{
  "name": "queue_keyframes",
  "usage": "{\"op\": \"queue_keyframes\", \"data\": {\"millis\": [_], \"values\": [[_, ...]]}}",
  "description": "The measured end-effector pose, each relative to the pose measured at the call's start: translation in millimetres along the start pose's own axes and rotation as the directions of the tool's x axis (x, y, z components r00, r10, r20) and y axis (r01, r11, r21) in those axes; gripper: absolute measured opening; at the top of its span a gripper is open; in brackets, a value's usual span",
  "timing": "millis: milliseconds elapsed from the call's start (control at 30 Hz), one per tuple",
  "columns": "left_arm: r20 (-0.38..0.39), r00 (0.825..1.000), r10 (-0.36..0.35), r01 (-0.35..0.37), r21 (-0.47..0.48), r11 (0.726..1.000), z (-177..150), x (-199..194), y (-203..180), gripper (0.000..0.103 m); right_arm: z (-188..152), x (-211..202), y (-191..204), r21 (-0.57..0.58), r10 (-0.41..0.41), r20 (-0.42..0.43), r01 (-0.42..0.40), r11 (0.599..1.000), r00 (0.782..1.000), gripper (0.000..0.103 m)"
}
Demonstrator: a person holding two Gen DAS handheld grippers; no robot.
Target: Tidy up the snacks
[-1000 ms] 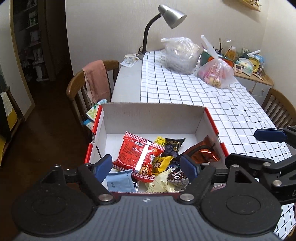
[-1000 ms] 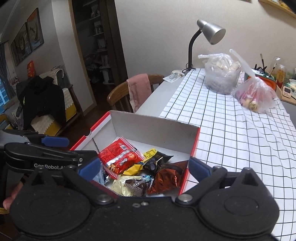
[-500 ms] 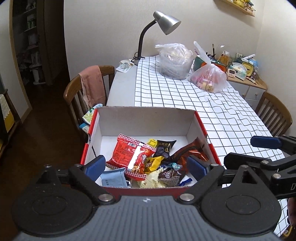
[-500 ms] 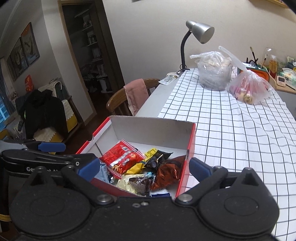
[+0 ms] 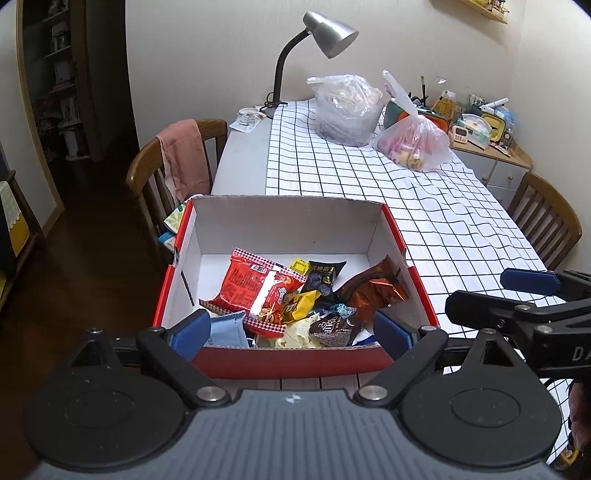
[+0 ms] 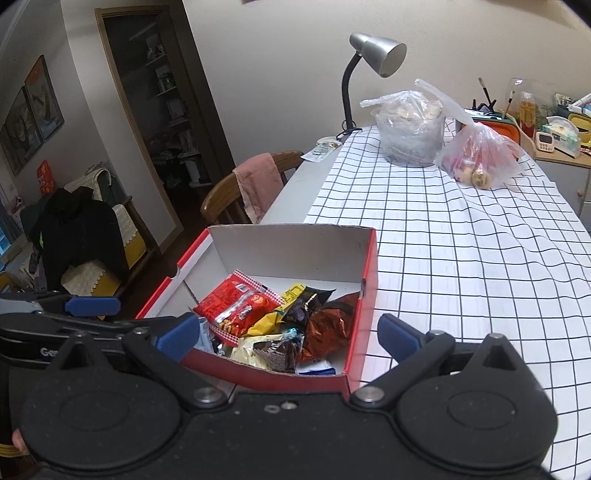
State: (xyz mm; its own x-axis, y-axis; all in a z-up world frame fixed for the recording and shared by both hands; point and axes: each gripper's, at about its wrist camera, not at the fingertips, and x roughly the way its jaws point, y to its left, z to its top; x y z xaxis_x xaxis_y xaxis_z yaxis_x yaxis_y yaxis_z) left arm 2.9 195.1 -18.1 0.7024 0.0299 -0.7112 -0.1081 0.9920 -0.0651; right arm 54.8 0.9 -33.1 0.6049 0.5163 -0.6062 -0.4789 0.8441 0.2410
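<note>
Left wrist view: the left claw stands wide open with nothing pressed between its blue pads, which have just been spreading apart; its tips flank the near wall of the red box. The box sits at the counter's near left corner, where the bare grey counter meets the checked cloth. The snacks lie heaped in the box's near half: a red packet, a brown foil bag against the right wall, a dark wrapper, a pale blue pack. The right claw reaches in from the right edge, just beside the box's right wall. Along the far edge stand a desk lamp, a clear bag and a pink-tinted bag. A chair with a pink cloth stands at the left edge.

Right wrist view: the right claw is also spread wide, gripping nothing, its pads astride the box's near right corner. The left claw shows at the left, beside the box's left wall. The lamp and both bags stand well apart from the box at the far end.
</note>
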Motion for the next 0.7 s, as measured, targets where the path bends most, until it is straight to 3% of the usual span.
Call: {"op": "queue_keyframes", "data": {"millis": [700], "values": [[0.015,1.000,0.006,-0.006,-0.020,1.000,-0.1,-9.1,-1.8,0.095,-3.1,-6.0,-4.8,0.032,-0.036,-0.003,0.036,0.999,0.999,0.103]]}}
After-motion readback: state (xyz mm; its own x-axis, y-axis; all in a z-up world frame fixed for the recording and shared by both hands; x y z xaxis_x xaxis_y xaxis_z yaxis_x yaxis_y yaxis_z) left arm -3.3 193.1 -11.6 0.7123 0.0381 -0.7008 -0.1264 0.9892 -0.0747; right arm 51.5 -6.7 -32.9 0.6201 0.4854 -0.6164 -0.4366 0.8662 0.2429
